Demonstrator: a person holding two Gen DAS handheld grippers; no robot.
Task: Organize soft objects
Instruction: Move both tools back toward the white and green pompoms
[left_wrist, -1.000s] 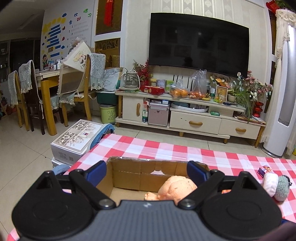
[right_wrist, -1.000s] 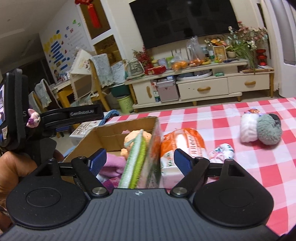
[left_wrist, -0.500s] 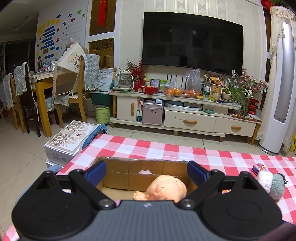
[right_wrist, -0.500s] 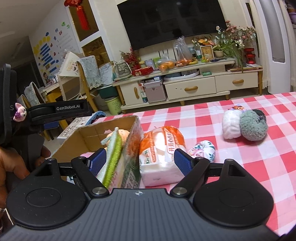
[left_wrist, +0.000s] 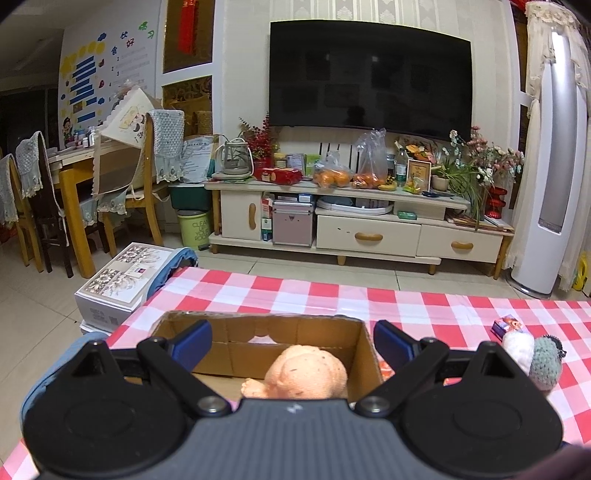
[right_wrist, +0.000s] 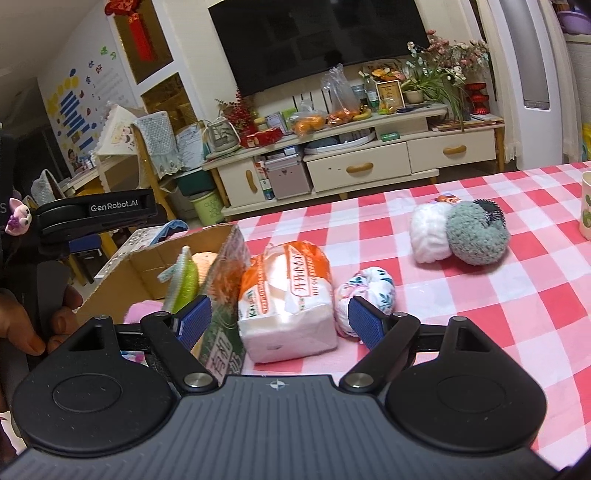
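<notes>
An open cardboard box (left_wrist: 266, 343) sits on the red-checked tablecloth with a peach plush toy (left_wrist: 306, 373) inside. My left gripper (left_wrist: 291, 341) hovers open over the box's near side, with nothing between its fingers. In the right wrist view an orange-and-white tissue pack (right_wrist: 288, 295) lies just right of the box (right_wrist: 147, 258). My right gripper (right_wrist: 279, 321) is open around the pack, pads apart from it. A rolled floral cloth (right_wrist: 365, 288) lies beside the right finger. A white plush ball (right_wrist: 430, 236) and a grey one (right_wrist: 476, 236) rest farther right.
A green striped soft thing (right_wrist: 183, 284) and pink cloth stick up inside the box. A small colourful packet (left_wrist: 508, 326) lies behind the plush balls. A cup (right_wrist: 587, 206) stands at the right edge. A person's hand (right_wrist: 22, 325) holds the left tool. The table's left edge runs close to the box.
The right gripper has swung to the right, from straddling the box wall to having the tissue pack centred between its fingers. The left gripper has drawn back slightly from the box, still open.
</notes>
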